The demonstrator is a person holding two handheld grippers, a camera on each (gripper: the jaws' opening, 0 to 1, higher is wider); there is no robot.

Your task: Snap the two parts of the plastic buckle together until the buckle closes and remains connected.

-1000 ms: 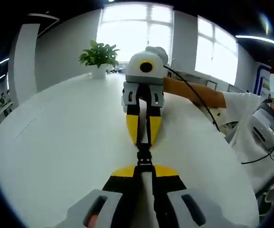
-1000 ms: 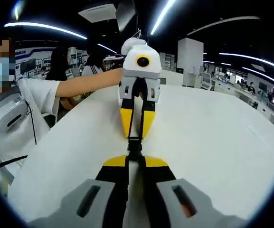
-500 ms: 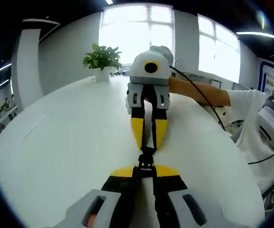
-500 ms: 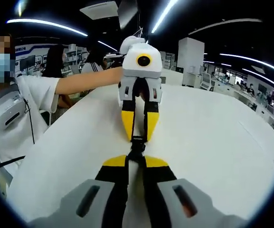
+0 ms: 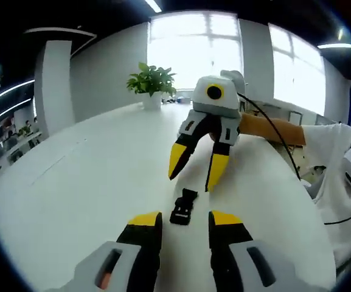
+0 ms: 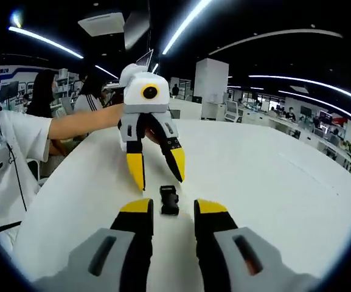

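Buckle (image 5: 184,206): one black plastic piece, both halves joined, lying flat on the white counter (image 5: 90,182) between my two tools, touching neither. Half a second ago each tool pinched one end of it; both have since let go and drawn back, and the halves stay together, so I judge the snap done and holding.

Left tool (image 5: 181,220): jaws spread wide, nothing held; yellow tips on black fingers, grey housing.

Right tool (image 6: 169,207): jaws likewise wide and empty, buckle (image 6: 170,199) just ahead of the tips.

Counter: smooth, matt, rounded edge.

Plant (image 5: 152,81): leafy, white pot, far edge.
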